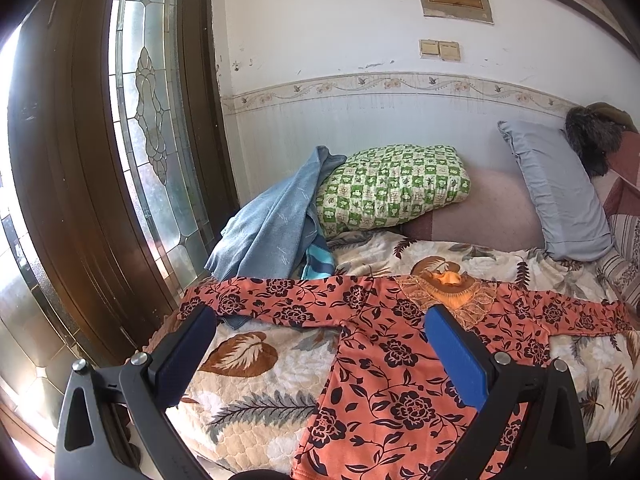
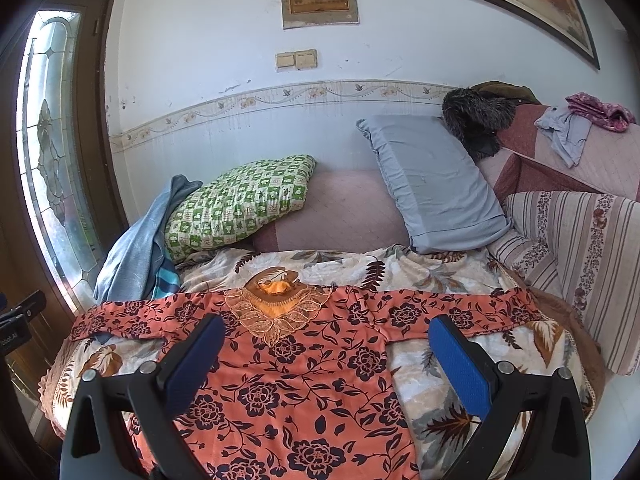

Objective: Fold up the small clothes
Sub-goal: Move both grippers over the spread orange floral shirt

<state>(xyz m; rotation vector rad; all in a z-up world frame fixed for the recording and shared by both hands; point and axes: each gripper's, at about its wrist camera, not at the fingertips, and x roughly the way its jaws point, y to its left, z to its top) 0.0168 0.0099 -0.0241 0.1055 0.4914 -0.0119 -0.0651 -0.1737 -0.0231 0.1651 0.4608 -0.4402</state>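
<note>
With both claws, left gripper [image 1: 320,344] and right gripper [image 2: 326,354], wide and empty above the flat shirt [image 2: 304,384], I'd pinch each far sleeve end and fold inward.

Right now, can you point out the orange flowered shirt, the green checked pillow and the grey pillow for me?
orange flowered shirt [image 2: 304,376]: right wrist view, middle of its chest.
green checked pillow [image 1: 394,188]: left wrist view, centre of its face.
grey pillow [image 2: 434,184]: right wrist view, middle of its front.
</note>
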